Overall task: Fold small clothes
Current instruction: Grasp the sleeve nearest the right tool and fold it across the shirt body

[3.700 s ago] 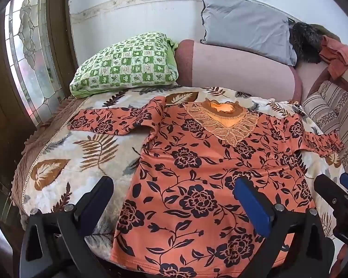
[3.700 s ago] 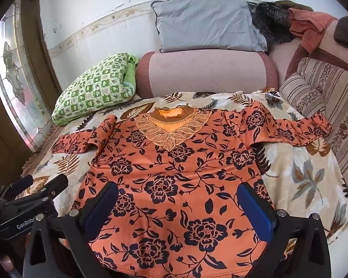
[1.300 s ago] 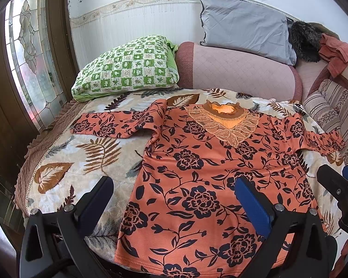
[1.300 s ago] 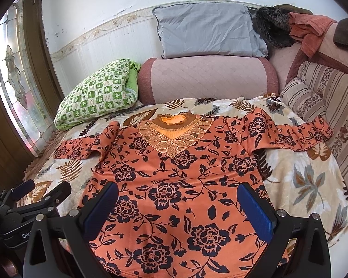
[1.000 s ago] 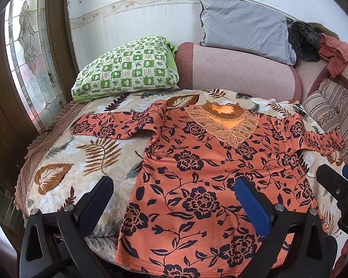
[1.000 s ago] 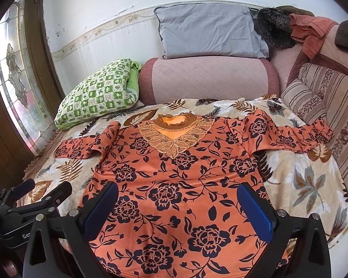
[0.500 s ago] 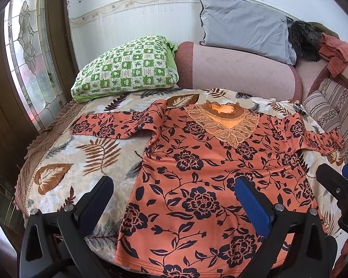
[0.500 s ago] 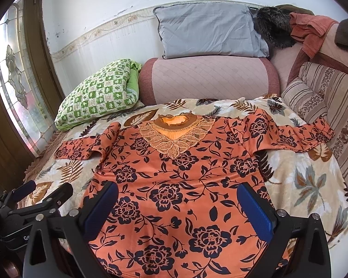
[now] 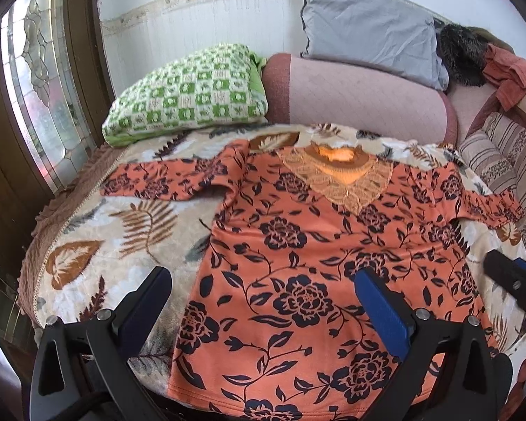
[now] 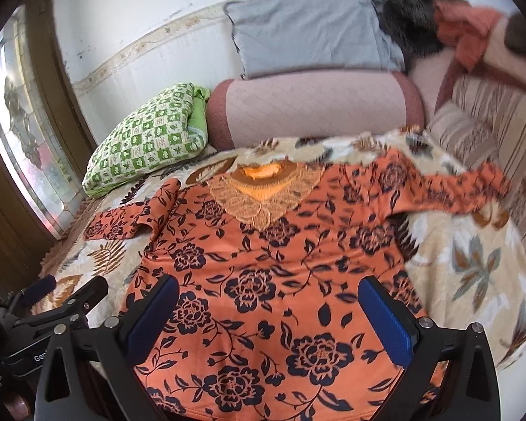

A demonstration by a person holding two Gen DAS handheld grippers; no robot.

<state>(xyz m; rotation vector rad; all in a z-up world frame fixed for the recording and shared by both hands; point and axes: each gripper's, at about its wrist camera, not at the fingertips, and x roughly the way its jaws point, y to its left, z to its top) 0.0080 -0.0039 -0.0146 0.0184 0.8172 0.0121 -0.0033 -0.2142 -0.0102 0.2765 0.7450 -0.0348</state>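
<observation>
Both wrist cameras look forward at 12 o'clock from low at the bed's near edge, close over the orange blouse [image 9: 298, 263] hem. Left view sits toward 9 o'clock, right toward 3; both share the blouse, green pillow [image 10: 147, 140] and pink bolster [image 9: 364, 98]

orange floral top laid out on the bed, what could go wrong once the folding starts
The orange floral top lies flat on a plush leaf-print blanket; a pinch by the open left gripper or right gripper may catch blanket along with shirt. The hem sits at the bed's near edge, so a tug toward the person could slide it off. The left sleeve is already bunched at the shoulder and may fold in crooked.
</observation>
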